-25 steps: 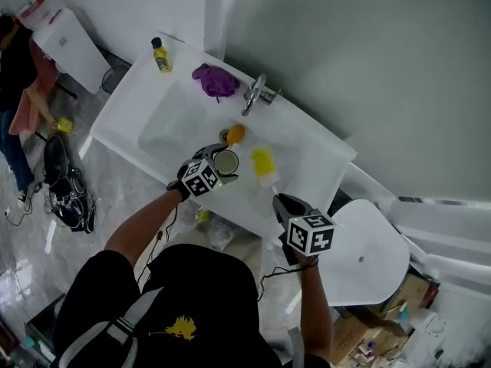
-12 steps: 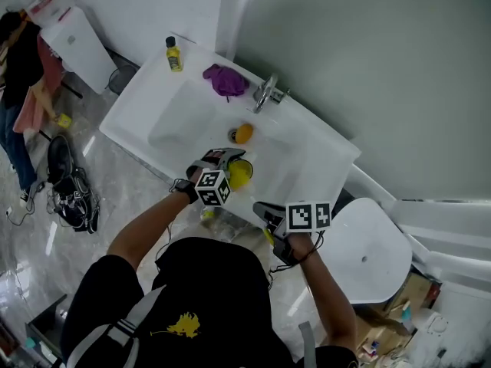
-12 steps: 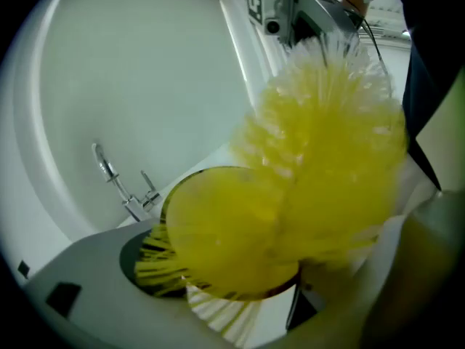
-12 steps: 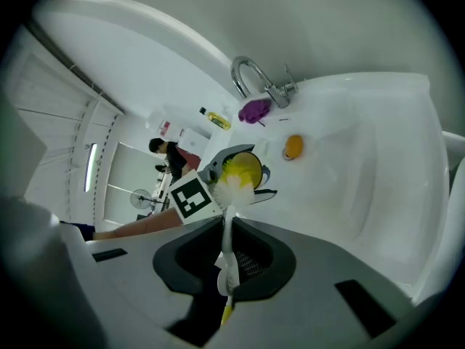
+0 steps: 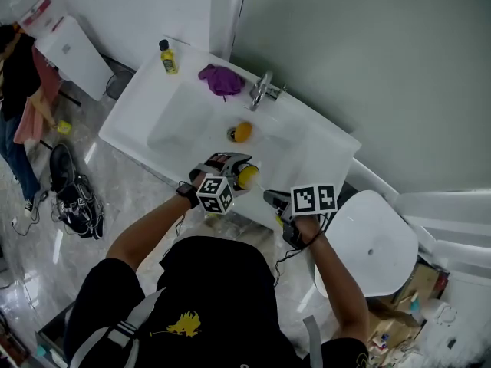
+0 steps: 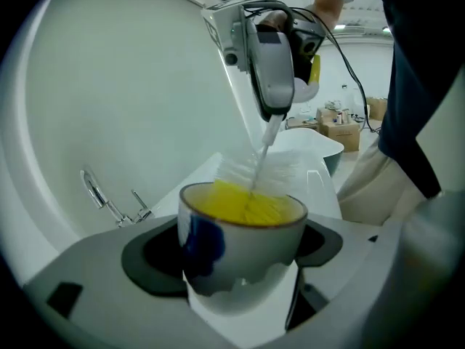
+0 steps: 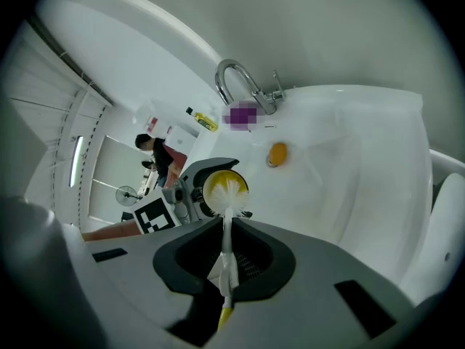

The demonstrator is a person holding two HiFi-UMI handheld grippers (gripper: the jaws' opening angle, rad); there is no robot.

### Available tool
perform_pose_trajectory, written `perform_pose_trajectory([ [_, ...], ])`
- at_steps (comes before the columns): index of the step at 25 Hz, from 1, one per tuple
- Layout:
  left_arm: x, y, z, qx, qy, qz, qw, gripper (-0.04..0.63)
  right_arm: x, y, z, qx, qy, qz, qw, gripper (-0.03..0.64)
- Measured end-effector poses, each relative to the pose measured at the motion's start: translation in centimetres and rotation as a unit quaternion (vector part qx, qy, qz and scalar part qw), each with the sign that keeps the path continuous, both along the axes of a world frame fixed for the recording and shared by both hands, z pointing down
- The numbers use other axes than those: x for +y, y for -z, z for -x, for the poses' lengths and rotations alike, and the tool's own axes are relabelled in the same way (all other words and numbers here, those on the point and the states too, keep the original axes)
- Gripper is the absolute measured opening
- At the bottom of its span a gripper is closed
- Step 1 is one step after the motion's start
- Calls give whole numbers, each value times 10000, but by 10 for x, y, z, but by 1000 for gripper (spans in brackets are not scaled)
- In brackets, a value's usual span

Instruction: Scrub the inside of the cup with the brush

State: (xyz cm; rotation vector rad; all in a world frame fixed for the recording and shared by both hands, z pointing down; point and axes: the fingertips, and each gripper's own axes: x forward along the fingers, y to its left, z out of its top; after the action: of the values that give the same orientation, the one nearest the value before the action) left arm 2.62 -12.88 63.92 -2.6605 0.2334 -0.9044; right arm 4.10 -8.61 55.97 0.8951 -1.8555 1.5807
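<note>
The fingers of your left gripper pinch the cup over the sink's near edge. The fingers of your right gripper pinch the brush, whose bristles enter the cup's mouth. Scrubbing seems just underway; next, push deeper and twist.

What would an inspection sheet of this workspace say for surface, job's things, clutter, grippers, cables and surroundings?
Surface: white sink; an orange object lies at the drain.
Job's things: cup held near the sink's front edge; brush head inside it.
Clutter: purple cloth beside the faucet; yellow bottle on the sink's corner.
Grippers: left gripper fingers shut on the cup; right gripper fingers shut on the brush handle.
Cables: black cable runs from the right gripper.
Surroundings: bag on the floor, a person at left, white chair at right.
</note>
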Motion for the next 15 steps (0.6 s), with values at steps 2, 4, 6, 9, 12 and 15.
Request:
perform_pose_trajectory([
  [2, 4, 1, 1, -7, 1, 48, 10000, 428, 8, -6, 1, -27, -70, 54, 10000, 64],
  [4, 8, -4, 2, 35, 17, 193, 9998, 426, 18, -9, 8, -72, -24, 117, 9999, 64],
  [6, 12, -13, 3, -2, -24, 291, 9996, 425, 26, -10, 16, 65, 246, 79, 9996, 64],
  [9, 23, -23, 1, -145, -293, 244, 9992, 423, 20, -6, 13, 559, 845, -189, 9947, 66],
  [12, 23, -17, 0, -36, -332, 251, 9991, 423, 11, -9, -3, 678, 1026, -206, 9922, 64],
  [15, 15, -14, 2, -28, -263, 238, 9994, 423, 13, -13, -5, 548, 1008, -115, 9933, 64],
])
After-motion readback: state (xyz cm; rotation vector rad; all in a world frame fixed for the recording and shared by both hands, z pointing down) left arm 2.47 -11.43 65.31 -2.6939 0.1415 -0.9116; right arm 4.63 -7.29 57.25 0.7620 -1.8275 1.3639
